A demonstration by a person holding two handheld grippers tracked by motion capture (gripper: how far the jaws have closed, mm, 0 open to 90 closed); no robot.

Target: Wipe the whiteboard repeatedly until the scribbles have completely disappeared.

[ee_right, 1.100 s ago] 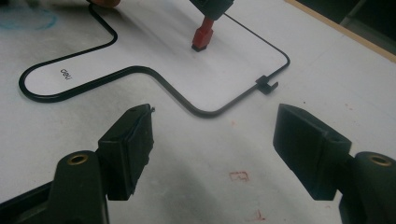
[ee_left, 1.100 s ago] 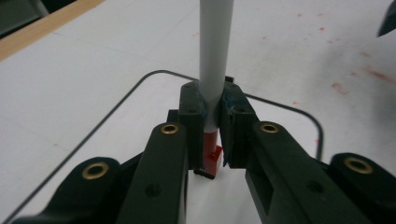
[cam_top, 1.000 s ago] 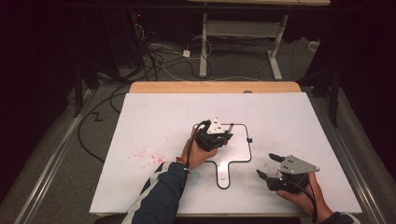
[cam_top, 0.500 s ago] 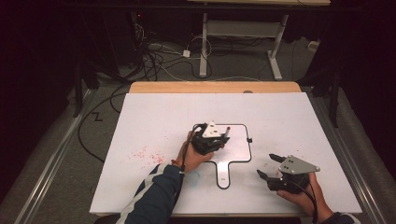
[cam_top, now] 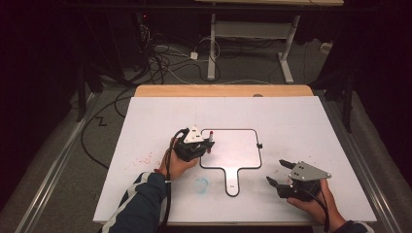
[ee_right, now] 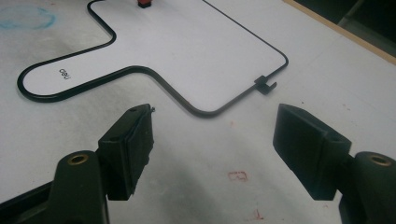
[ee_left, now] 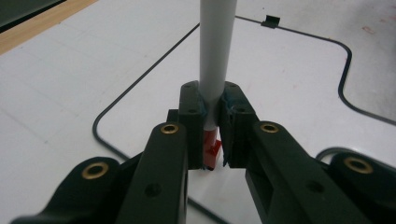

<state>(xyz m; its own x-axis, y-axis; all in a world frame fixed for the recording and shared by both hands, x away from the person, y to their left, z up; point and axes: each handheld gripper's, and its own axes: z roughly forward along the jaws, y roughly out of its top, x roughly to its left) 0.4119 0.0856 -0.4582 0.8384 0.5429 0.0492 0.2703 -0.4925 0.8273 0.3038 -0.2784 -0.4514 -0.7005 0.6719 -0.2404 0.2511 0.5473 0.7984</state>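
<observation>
Marker (ee_left: pixel 215 56): white barrel with a red end, clamped in my left gripper (cam_top: pixel 197 145); it stands over the left part of the small whiteboard (cam_top: pixel 238 150), its red end pointing down at the board.
Left gripper: closed on the marker, both pads pressed against the barrel just above the red part, as the left gripper view shows.
Progress: I judge the pick-up done, since the marker is off the worktop (cam_top: pixel 301 121) and firmly held; the board face looks blank where I can see it, so any writing is yet to come. Whether the red end is a cap or the tip I cannot tell.
Whiteboard: paddle-shaped, black-rimmed, handle pointing toward me, lying flat near the middle of the worktop; a small black clip (cam_top: pixel 259 145) sits on its right edge.
Stains: faint red marks (cam_top: pixel 145 158) left of my left hand, a blue smudge (cam_top: pixel 200 184) just left of the handle.
Right gripper (cam_top: pixel 279 174): jaws spread wide, holding nothing, resting near the front right of the worktop, well apart from the board.
Room: bare worktop lies all round the board; the front edge is close under my right hand, the far wooden edge well away.
</observation>
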